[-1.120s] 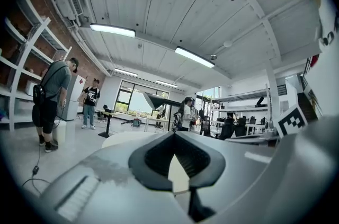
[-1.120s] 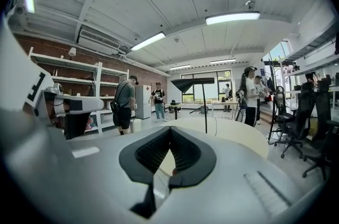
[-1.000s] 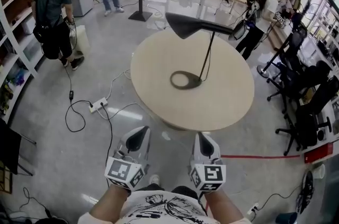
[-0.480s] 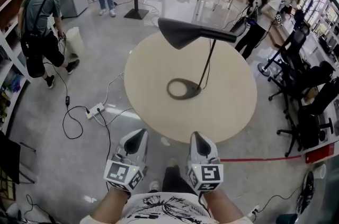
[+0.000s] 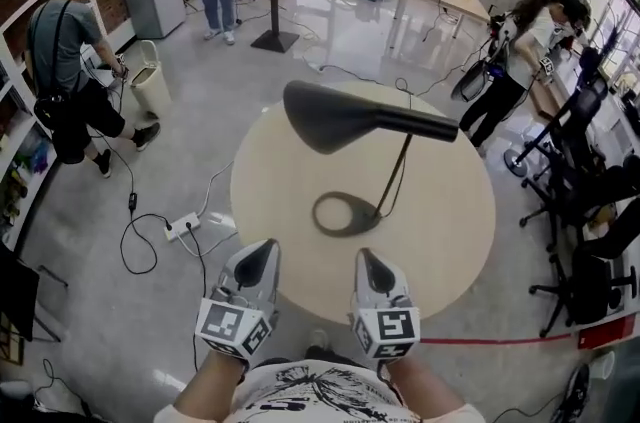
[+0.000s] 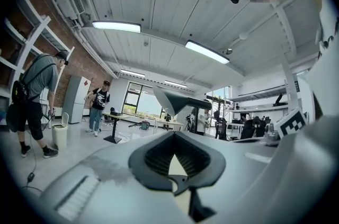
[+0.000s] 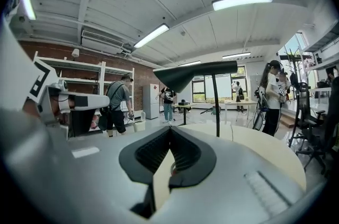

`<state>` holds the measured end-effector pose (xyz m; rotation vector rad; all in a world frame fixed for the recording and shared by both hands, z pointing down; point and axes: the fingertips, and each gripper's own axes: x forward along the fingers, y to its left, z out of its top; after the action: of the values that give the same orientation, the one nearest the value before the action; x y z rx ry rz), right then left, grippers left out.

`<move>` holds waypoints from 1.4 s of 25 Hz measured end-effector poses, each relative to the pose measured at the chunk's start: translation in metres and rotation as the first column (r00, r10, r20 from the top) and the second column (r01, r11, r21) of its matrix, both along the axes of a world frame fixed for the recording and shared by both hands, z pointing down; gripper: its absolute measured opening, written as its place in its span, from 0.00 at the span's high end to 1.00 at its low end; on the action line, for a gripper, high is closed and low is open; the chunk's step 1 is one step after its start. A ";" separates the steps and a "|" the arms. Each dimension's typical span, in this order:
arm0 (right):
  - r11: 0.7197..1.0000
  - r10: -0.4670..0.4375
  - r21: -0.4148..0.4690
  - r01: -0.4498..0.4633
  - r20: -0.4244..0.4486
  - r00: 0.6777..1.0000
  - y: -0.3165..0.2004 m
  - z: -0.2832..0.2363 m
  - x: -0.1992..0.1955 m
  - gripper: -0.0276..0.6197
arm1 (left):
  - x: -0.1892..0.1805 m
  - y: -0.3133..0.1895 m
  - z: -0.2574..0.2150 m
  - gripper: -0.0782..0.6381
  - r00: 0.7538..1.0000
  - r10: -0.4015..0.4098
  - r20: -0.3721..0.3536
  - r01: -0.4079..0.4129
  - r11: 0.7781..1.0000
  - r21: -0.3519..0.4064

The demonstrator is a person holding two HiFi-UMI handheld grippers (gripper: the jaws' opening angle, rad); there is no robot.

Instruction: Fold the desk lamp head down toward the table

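A black desk lamp stands on the round beige table. Its ring base lies flat and a thin stem rises to a horizontal arm. The cone-shaped lamp head is raised at the arm's left end. My left gripper and right gripper hover side by side over the table's near edge, short of the base and touching nothing. Both are shut and hold nothing. The left gripper view shows its tips below the distant lamp head. The right gripper view shows its tips below the lamp head.
A power strip with trailing cables lies on the floor left of the table. Office chairs crowd the right side. A person and a bin stand at the far left by the shelves. More people stand at the back.
The view has moved closer to the table, so the lamp and the table's near edge sit closer to my grippers. Both grippers have stayed shut and side by side.
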<state>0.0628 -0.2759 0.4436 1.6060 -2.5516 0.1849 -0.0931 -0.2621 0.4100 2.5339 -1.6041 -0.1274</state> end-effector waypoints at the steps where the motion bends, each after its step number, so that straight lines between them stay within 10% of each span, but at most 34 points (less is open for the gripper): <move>1: 1.000 -0.015 0.004 0.015 -0.003 1.000 -0.009 -0.003 0.001 0.94 | 0.001 -0.007 -0.002 0.89 1.000 -0.012 -0.002 0.012 1.000 0.003; 19: 0.999 0.024 0.032 -0.023 -0.035 0.999 -0.103 -0.025 -0.008 0.94 | -0.015 -0.107 -0.054 0.89 0.999 0.004 0.034 -0.008 0.995 0.101; 35: 0.996 0.065 0.067 -0.062 -0.044 0.997 -0.130 -0.040 -0.036 0.94 | -0.022 -0.171 -0.172 0.89 0.988 0.080 0.136 -0.121 0.936 0.331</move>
<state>0.0266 -0.4060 0.4034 1.6957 -2.4984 0.0702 -0.1149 -0.4328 0.2385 2.9298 -1.6100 -0.2658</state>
